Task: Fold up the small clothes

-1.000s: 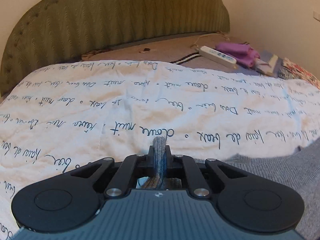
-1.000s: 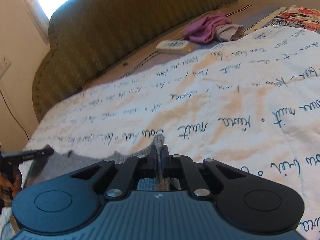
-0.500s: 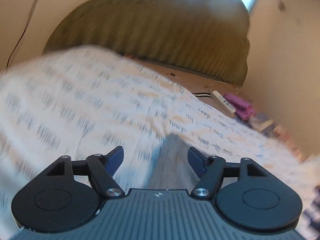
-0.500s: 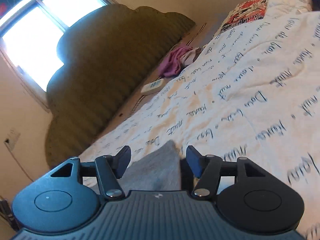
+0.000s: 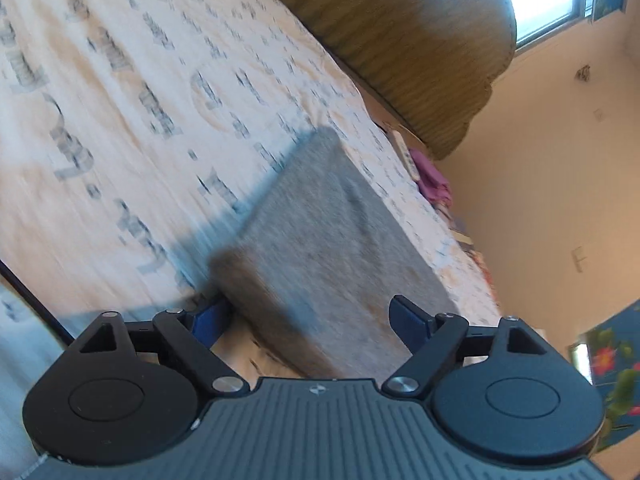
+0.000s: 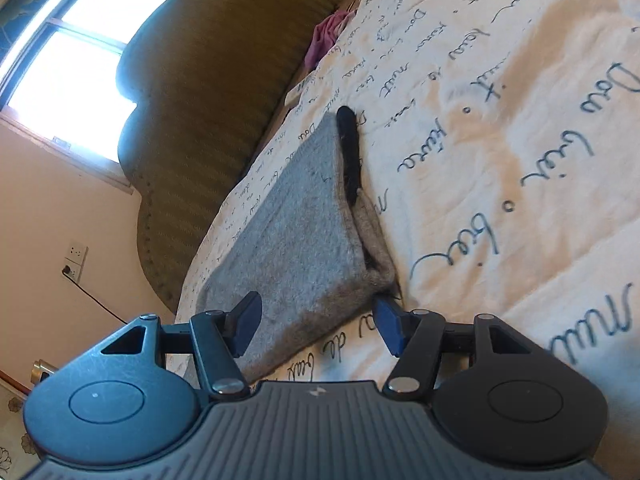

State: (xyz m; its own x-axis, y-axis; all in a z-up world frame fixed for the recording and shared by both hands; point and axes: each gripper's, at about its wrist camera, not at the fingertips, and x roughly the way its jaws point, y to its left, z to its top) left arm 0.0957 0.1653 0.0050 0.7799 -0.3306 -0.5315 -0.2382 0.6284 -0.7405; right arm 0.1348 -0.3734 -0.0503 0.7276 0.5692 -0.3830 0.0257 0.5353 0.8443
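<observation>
Both claws have let go of the grey garment [image 5: 328,248]: left claw [image 5: 310,318] opening, right claw [image 6: 316,322] spread. 1 fold lies just ahead; more may remain.

Bed [image 6: 520,128], script-print sheet. Folded grey garment [image 6: 296,232] flat on it; purple cloth [image 6: 324,36] nr headboard.

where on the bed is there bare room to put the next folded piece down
Bare sheet lies right of the folded grey garment in the right wrist view. It is crowded up by the headboard, where purple clothes sit.
</observation>
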